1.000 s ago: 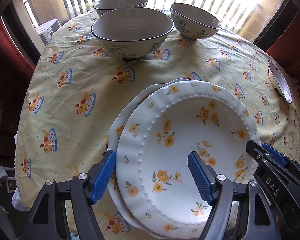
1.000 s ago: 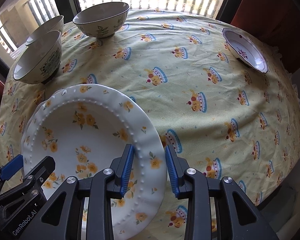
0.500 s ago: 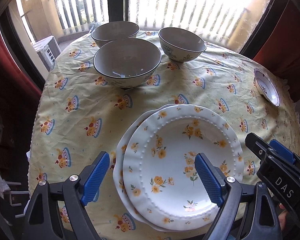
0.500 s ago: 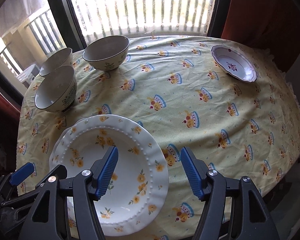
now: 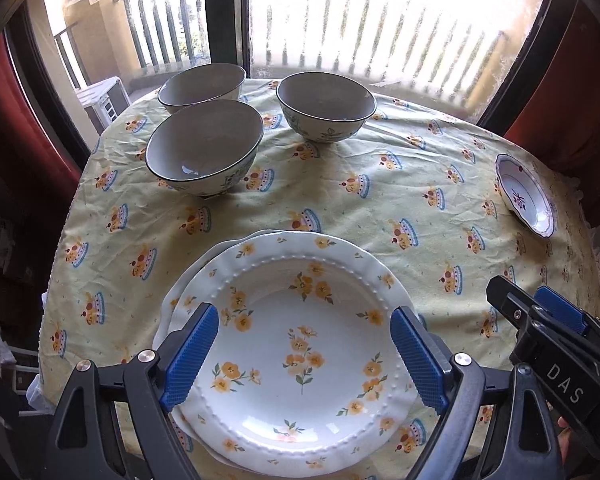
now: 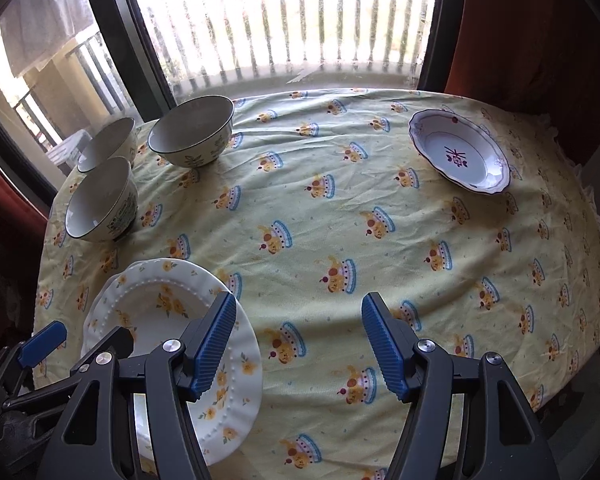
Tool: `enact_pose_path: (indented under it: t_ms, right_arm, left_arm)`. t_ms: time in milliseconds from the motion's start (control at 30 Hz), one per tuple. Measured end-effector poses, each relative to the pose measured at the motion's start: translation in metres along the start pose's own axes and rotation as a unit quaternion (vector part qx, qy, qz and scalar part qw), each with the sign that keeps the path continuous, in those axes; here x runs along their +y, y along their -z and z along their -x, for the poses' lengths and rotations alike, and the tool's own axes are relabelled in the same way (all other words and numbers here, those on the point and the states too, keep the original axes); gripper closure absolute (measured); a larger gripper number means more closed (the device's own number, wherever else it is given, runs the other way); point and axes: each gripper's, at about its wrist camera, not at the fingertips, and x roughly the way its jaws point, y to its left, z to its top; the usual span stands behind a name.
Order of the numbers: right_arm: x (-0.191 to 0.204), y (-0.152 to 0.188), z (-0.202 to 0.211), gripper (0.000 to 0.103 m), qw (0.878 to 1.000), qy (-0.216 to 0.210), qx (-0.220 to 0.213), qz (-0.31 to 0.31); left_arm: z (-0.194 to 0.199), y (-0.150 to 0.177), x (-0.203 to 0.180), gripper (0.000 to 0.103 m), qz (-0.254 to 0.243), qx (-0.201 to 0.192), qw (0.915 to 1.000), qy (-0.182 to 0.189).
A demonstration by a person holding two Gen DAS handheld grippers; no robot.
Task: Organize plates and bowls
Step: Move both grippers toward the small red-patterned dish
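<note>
A white plate with yellow flowers (image 5: pixel 300 344) lies stacked on a second like plate (image 5: pixel 188 280) at the table's near left; the stack also shows in the right wrist view (image 6: pixel 156 304). My left gripper (image 5: pixel 304 356) is open and empty above the stack. My right gripper (image 6: pixel 298 344) is open and empty, to the right of the stack above bare cloth. Three grey-lined floral bowls (image 5: pixel 206 146) (image 5: pixel 326 106) (image 5: pixel 202 86) stand at the far left. A small white dish with purple trim (image 6: pixel 458 156) sits at the far right.
The round table wears a yellow cloth with cake prints (image 6: pixel 340 220). A bright window with a railing (image 6: pixel 284 32) is behind it. Red curtains (image 6: pixel 520 32) hang at the right and left. The table edge drops off close in front.
My right gripper has let go of the top plate's rim and opened. Both grippers have pulled back and up from the stack, so more of the table shows.
</note>
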Motion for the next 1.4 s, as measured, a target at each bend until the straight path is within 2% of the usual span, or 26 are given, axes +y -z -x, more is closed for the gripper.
enact_pose_path:
  t_ms: [333,800,1400]
  right_arm:
    - [-0.067,-0.026,-0.006,0.034,1.0,-0.003,-0.005,0.012]
    - [-0.162,-0.069,-0.032,0.034,1.0,-0.001,-0.012,-0.005]
    - [-0.261,-0.13,-0.085,0.034,0.999,0.005,-0.01,-0.049]
  left_arm:
    - [-0.01,-0.016,-0.069,0.015,0.001,-0.015,0.9999,-0.007]
    - [-0.047,-0.044,-0.169,0.021,-0.008,-0.028,0.9996,-0.004]
    - [-0.113,-0.091,-0.273,0.029,-0.03,-0.012,0.9995,-0.004]
